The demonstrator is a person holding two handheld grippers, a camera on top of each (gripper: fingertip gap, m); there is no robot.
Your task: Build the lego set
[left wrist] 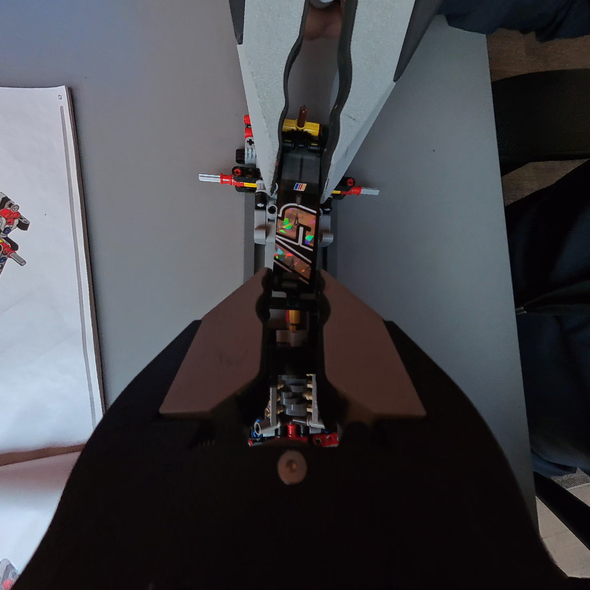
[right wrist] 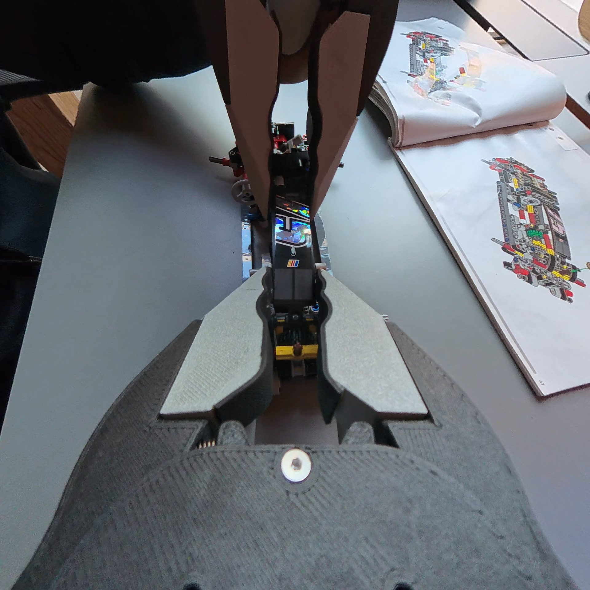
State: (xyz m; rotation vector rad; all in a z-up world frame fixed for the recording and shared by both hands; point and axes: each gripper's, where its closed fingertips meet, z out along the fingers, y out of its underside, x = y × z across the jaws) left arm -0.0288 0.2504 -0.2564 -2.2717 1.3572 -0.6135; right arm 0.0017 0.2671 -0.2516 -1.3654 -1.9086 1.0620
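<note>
Gripping opposite ends of the model car (left wrist: 295,236) on the grey table (left wrist: 153,191), left gripper (left wrist: 293,281) and right gripper (right wrist: 292,281) are clamping its narrow body, likely steadying it, manual (right wrist: 498,223) lying open nearby

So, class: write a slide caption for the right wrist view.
Two claws grip a brick-built car chassis beside an open instruction booklet.

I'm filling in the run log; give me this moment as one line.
left gripper: shut on toy car, engine end | right gripper: shut on toy car, other end | car over grey table | open manual beside
</note>
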